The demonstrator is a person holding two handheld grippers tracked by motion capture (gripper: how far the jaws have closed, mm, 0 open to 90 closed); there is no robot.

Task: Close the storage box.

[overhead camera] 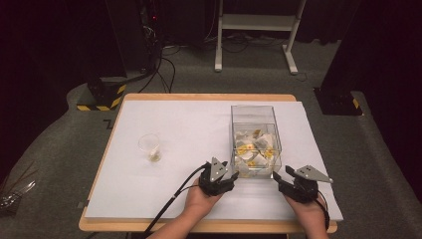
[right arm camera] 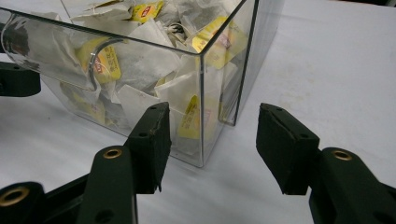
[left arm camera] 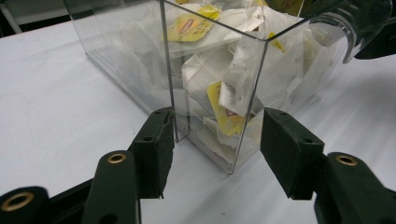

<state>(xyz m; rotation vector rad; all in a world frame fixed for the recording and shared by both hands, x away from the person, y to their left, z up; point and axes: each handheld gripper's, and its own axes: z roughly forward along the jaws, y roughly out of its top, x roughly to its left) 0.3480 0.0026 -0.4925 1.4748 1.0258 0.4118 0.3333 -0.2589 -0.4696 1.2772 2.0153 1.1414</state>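
A clear plastic box (overhead camera: 255, 115) stands on the white table sheet, holding several tea bags (overhead camera: 254, 147) with yellow tags. My left gripper (overhead camera: 230, 174) sits open at the box's near left corner (left arm camera: 233, 158), jaws either side of that edge without touching it. My right gripper (overhead camera: 278, 178) is open at the near right corner (right arm camera: 201, 154). In the left gripper view the tea bags (left arm camera: 219, 74) press against the clear wall, and in the right gripper view the tea bags (right arm camera: 140, 60) do the same. A small clear plastic cup (overhead camera: 150, 147) stands upright to the left.
The white sheet (overhead camera: 189, 124) covers a wooden table (overhead camera: 199, 97). Beyond the table are a white stand (overhead camera: 256, 22), cables on the floor and a yellow-black striped base (overhead camera: 102, 97).
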